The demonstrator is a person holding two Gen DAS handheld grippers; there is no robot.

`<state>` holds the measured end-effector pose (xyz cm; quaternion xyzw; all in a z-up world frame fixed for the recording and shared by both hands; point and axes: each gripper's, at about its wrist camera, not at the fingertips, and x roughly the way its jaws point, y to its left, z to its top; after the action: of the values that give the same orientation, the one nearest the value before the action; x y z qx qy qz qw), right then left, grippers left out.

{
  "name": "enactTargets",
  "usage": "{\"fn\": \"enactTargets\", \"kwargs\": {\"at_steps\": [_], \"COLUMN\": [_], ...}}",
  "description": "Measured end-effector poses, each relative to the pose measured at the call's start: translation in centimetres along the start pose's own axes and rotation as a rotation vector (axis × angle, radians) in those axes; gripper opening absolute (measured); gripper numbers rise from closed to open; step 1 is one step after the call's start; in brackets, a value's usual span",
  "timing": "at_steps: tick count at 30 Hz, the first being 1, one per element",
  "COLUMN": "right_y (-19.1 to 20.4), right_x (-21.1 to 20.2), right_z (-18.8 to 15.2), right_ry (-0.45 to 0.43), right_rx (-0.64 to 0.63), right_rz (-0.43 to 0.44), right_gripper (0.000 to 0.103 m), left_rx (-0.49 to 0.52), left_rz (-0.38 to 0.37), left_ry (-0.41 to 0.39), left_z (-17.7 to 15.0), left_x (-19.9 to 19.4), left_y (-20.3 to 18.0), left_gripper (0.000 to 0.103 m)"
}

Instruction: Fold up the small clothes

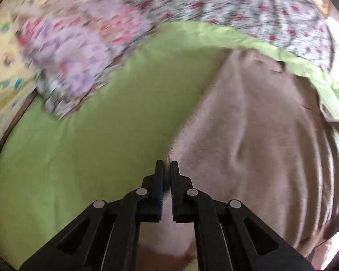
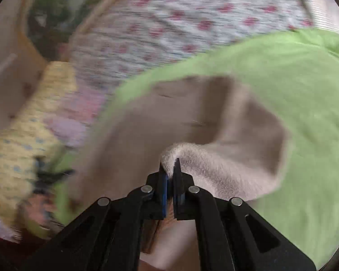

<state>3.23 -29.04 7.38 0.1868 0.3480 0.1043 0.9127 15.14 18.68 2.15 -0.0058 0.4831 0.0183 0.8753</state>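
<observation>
A beige-brown garment (image 1: 255,135) lies on a green cloth (image 1: 90,158). My left gripper (image 1: 167,166) is shut on the garment's left edge, with cloth pinched between its pads. In the right wrist view the same garment (image 2: 169,113) is lifted and folded over, fuzzy inner side up. My right gripper (image 2: 169,164) is shut on a raised fold of it. The far part of the garment rests on the green cloth (image 2: 305,113).
A pile of lilac patterned clothes (image 1: 79,52) lies at the far left of the green cloth. A yellow patterned garment (image 2: 22,146) lies to the left. A white bedsheet with red flowers (image 1: 237,6) spreads behind. A wooden frame (image 2: 97,15) stands beyond.
</observation>
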Motion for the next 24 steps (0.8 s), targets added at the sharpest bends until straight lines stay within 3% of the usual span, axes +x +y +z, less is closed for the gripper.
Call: {"fn": "enactTargets", "kwargs": {"at_steps": [3,5,7,9,12,15,16,17,19,24], "right_y": [5.4,7.5,9.0,9.8,10.1,8.5,8.0,7.4,5.9,2.5], "right_x": [5.3,9.7,14.0,18.5,22.8,22.3,21.8,20.6,17.8,12.4], "right_z": [1.4,2.7,3.1,3.1,1.8,1.1,1.1,1.0,0.8,0.0], "right_ry": [0.027,0.059,0.085,0.132,0.212,0.224,0.212,0.191,0.154,0.067], "right_rx": [-0.047,-0.039,-0.01,0.007,0.017,0.062,0.067,0.06,0.047,0.066], "right_rz": [0.091,0.147,0.191,0.168,0.113,0.137,0.14,0.126,0.081,0.016], "right_gripper": [0.004,0.004,0.008,0.012,0.032,0.032,0.032,0.032,0.033,0.041], "left_rx": [-0.047,-0.07,-0.064,-0.048,-0.013,0.042,0.055,0.066,0.069,-0.058], "left_rz": [-0.003,-0.039,-0.064,-0.099,-0.181,-0.259,-0.277,-0.305,-0.377,-0.442], "left_ry": [0.02,0.009,-0.014,-0.026,-0.032,-0.02,-0.01,0.016,0.076,0.242], "left_z": [-0.5,-0.8,-0.9,-0.8,-0.2,1.0,1.4,2.0,2.8,4.6], "left_x": [0.2,-0.6,-1.6,-2.3,-3.0,-2.5,-1.9,-0.9,1.5,9.1], "left_y": [2.3,2.9,2.4,1.2,-2.0,-6.3,-7.6,-9.3,-12.0,-15.5], "left_gripper": [0.018,0.037,0.044,0.045,0.054,0.059,0.065,0.072,0.072,0.072]}}
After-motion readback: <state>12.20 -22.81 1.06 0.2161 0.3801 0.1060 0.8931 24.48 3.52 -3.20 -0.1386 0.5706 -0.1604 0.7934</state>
